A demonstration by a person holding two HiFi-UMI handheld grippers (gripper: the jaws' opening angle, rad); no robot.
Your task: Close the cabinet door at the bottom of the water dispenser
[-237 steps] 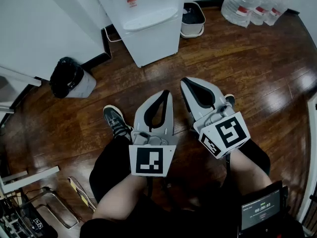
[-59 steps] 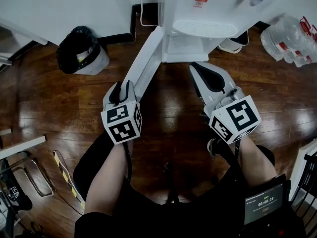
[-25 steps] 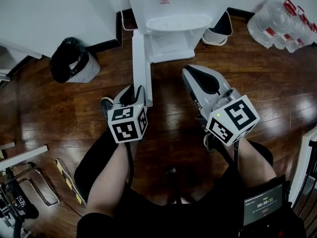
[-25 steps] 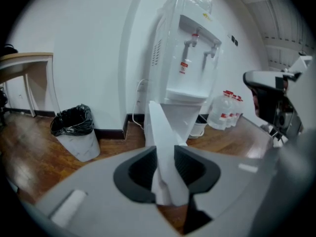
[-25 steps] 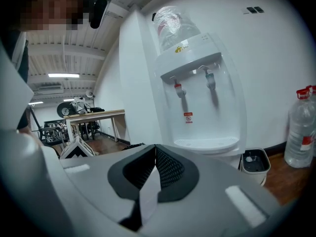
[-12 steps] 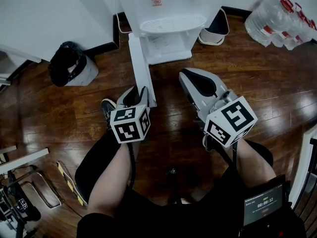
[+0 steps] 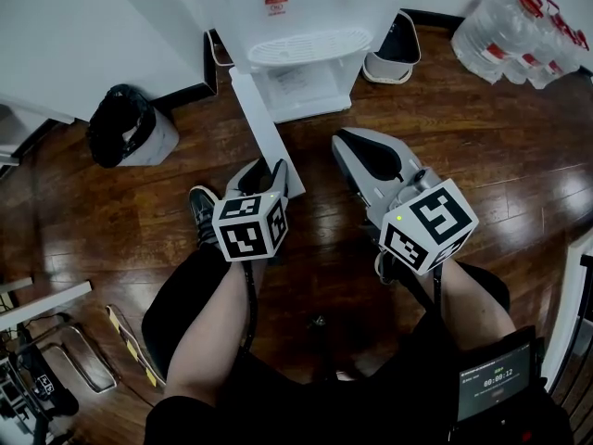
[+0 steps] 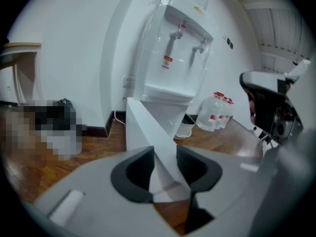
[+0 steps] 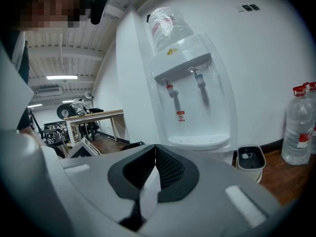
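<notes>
The left hand-held gripper (image 7: 264, 170) has its jaws opening, with the free edge of the cabinet door (image 7: 264, 133) between them. The door stands swung out from the base of the water dispenser (image 7: 296, 26). The right hand-held gripper (image 7: 357, 146) — clenched, empty — hangs before the dispenser, beside the door.

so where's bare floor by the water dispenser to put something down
Bare wooden floor lies right of the right gripper, between the small white bin and the clear water bottles, and left of the white cabinet door, toward the black-bagged bin. Crowded: before the white water dispenser, where the left gripper is opening its jaws round the door's edge.
</notes>
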